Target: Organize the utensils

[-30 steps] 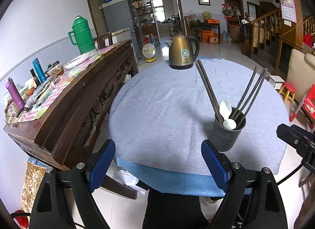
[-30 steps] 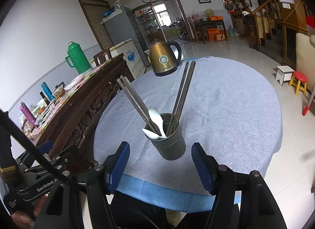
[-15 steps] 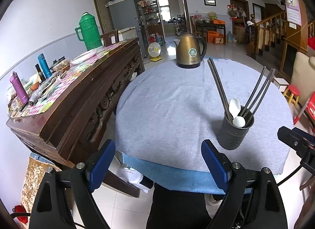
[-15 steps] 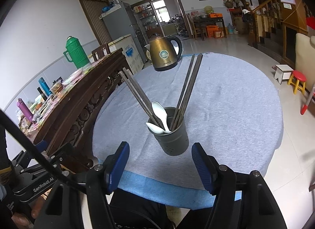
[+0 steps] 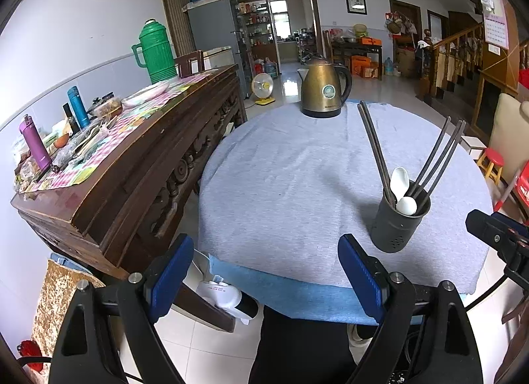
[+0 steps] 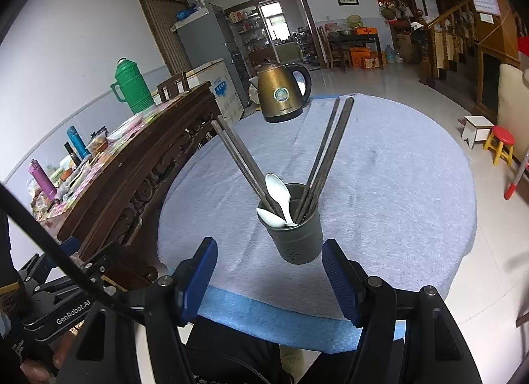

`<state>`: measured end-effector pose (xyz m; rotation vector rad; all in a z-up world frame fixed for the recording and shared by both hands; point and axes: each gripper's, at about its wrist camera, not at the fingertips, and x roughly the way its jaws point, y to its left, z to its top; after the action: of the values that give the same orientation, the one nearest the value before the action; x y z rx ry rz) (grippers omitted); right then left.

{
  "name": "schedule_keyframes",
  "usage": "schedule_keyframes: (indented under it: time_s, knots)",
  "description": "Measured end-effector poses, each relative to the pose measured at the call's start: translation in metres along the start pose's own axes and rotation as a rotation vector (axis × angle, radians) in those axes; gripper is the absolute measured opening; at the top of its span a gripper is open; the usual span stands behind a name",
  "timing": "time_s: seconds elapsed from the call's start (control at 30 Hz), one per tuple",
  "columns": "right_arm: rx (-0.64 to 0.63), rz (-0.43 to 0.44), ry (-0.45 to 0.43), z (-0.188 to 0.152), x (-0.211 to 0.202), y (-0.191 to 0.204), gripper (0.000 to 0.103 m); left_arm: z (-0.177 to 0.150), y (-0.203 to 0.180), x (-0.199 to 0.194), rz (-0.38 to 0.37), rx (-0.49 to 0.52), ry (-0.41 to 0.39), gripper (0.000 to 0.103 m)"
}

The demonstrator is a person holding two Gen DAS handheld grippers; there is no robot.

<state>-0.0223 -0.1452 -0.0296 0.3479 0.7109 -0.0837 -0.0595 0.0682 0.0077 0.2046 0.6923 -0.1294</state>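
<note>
A dark grey utensil holder (image 5: 396,227) (image 6: 296,235) stands near the front edge of a round table with a grey cloth (image 5: 297,179) (image 6: 380,179). It holds several dark chopsticks (image 5: 375,149) (image 6: 327,152) and two white spoons (image 5: 398,180) (image 6: 279,194). My left gripper (image 5: 266,268) is open and empty, off the table's front edge, left of the holder. My right gripper (image 6: 269,273) is open and empty, just in front of the holder.
A bronze electric kettle (image 5: 322,91) (image 6: 281,93) stands at the table's far edge. A carved wooden sideboard (image 5: 132,159) with a green thermos (image 5: 155,50) and bottles runs along the left. A red stool (image 6: 501,144) stands on the floor at right.
Both grippers have drawn back a little from the table and risen; the holder and kettle look slightly farther off. Nothing on the table has moved.
</note>
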Motion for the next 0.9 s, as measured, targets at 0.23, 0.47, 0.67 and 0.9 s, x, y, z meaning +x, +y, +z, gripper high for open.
schedule_keyframes:
  time_s: [0.23,0.47,0.67,0.9]
  knots:
    - [-0.01,0.001,-0.008,0.002,-0.002,0.004,0.069,0.001,0.002,0.0,-0.002,-0.001,-0.002,0.089]
    - [-0.023,-0.005,-0.024,0.006,-0.004,0.006,0.069,0.005,0.002,-0.002,-0.011,-0.005,-0.011,0.089]
    - [-0.039,-0.017,-0.042,0.012,-0.006,0.008,0.069,0.01,-0.004,-0.002,-0.017,0.006,-0.023,0.089]
    - [-0.046,-0.032,-0.067,0.02,-0.007,0.002,0.07,0.017,-0.011,0.005,-0.026,0.022,-0.038,0.089]
